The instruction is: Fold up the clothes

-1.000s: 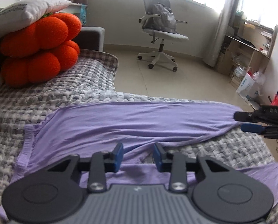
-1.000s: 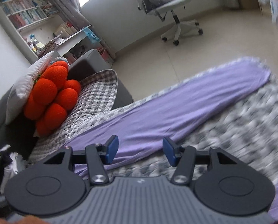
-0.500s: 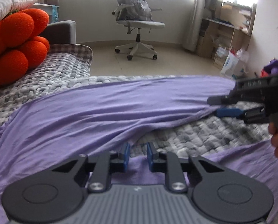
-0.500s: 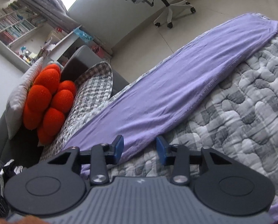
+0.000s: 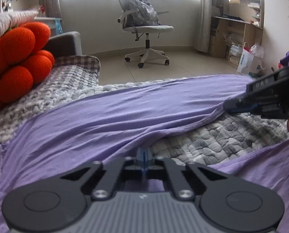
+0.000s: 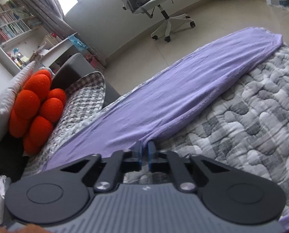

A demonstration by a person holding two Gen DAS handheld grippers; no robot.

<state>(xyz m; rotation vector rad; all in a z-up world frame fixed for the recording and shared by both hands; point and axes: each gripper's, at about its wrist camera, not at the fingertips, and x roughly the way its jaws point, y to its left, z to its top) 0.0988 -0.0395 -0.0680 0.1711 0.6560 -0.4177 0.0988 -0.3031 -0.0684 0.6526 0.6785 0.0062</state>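
Note:
A lilac garment [image 5: 125,114] lies spread over a grey quilted bed cover [image 5: 218,141]; one long panel runs to the far right. My left gripper [image 5: 143,153] is shut on the near hem of that panel. My right gripper [image 6: 144,151] is shut on the same hem; it also shows in the left wrist view [image 5: 235,106], pinching the cloth at the right. The garment [image 6: 183,89] stretches away from the right gripper across the bed cover [image 6: 251,120]. Another part of the garment [image 5: 260,167] lies at the lower right.
An orange lobed cushion [image 5: 16,62] and a white pillow [image 5: 8,21] sit at the left on the bed. Beyond the bed edge is tiled floor with a grey office chair [image 5: 144,25]. Shelves and bags [image 5: 245,58] stand at the right wall.
Both grippers have closed from open onto the near hem of the lilac panel. The left gripper moved forward and the cloth now bunches at both pinch points.

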